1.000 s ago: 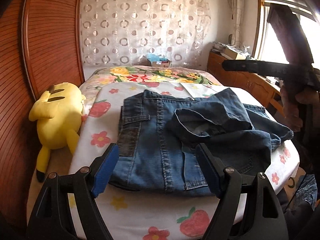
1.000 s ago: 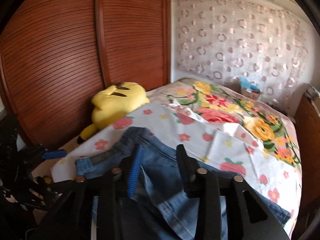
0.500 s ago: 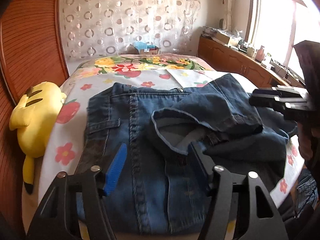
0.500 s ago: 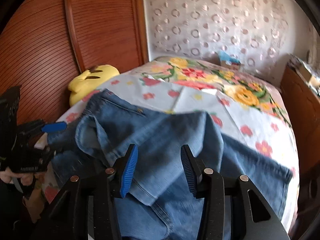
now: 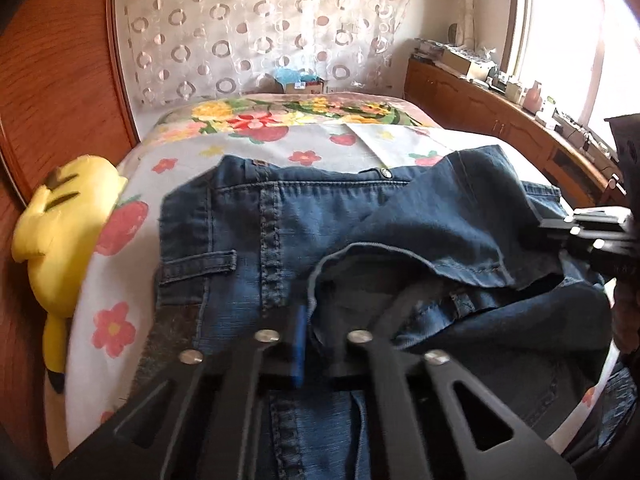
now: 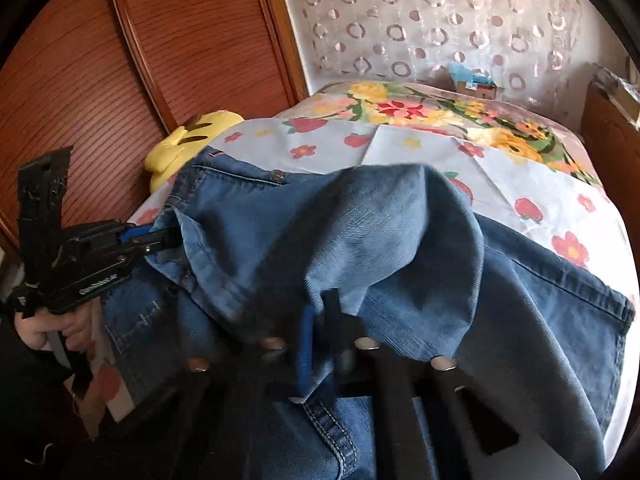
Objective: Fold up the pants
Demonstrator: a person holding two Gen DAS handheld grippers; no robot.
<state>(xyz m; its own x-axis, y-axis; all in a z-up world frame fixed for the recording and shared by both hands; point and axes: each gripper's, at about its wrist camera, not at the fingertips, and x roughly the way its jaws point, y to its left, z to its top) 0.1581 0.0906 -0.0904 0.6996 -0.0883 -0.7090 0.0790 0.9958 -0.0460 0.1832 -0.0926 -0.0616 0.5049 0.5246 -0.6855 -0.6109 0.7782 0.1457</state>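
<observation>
I have both grippers clamped on the jeans [image 5: 256,248], which lie on the near end of the bed [image 5: 188,160] over the flowered sheet, waistband toward the far side, legs doubled back in a loose heap on top. Left gripper [image 5: 310,320] is pinched on the hem edge of the folded-back leg; jaws look fully closed with only thin denim between them. Right gripper [image 6: 320,320] is closed on the other side of the same bundle, cloth draped over its fingers, so I can't see the contact itself. My read: two grips across the width so the leg layer can be carried as one flat panel rather than dragged from a single corner. The heap is wrinkled and the leg opening gapes, so it likely needs tension between the grips before laying down. Edges: near bed edge is right under both grippers, denim hanging slightly over it. Plush toy [image 5: 60,216] sits at the left bed edge against the wooden panel [image 5: 52,80], apart from the jeans. Free sheet beyond the waistband gives room forward; cabinet [image 5: 500,120] on the right is well apart.
</observation>
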